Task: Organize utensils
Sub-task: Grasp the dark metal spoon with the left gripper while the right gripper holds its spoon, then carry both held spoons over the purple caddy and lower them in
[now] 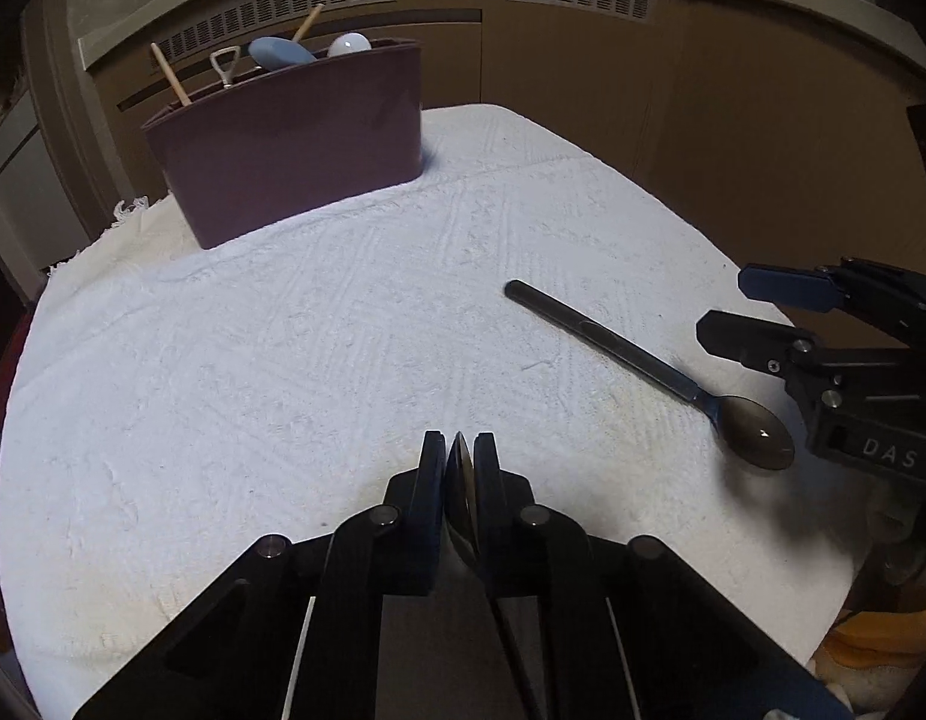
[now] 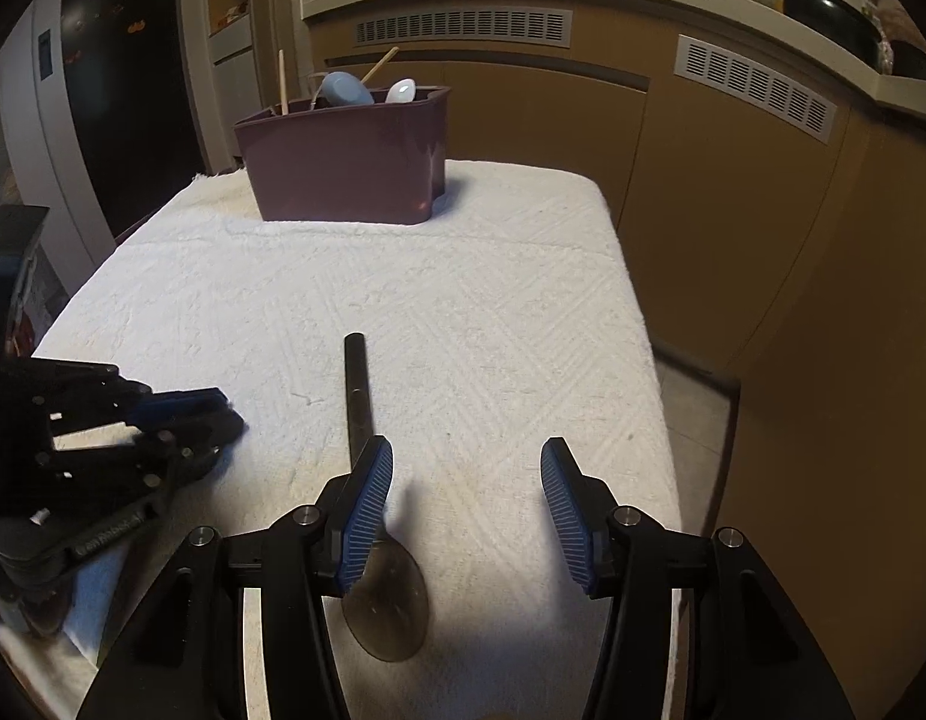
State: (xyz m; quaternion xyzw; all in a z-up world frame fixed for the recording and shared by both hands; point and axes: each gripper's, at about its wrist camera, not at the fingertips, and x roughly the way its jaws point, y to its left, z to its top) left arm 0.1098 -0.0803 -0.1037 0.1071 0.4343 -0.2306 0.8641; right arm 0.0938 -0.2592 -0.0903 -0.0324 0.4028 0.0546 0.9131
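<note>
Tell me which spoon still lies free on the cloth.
The dark metal spoon beside the right gripper lies flat, untouched. The other spoon is clamped edge-up in the left gripper.

Spoon (image 1: 461,495) handle hidden behind left tongs (image 1: 460,450), caddy (image 1: 295,138) contents perhaps mostly concealed

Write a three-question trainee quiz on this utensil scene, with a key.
1. True or false: the left gripper is shut on a utensil.
2. The dark spoon lies: A) in the caddy, B) flat on the white cloth, C) on the floor.
3. Fill in: the right gripper stands ___ above the spoon's bowl.

Key: 1 true; 2 B; 3 open. The maroon caddy already holds several utensils.
</note>
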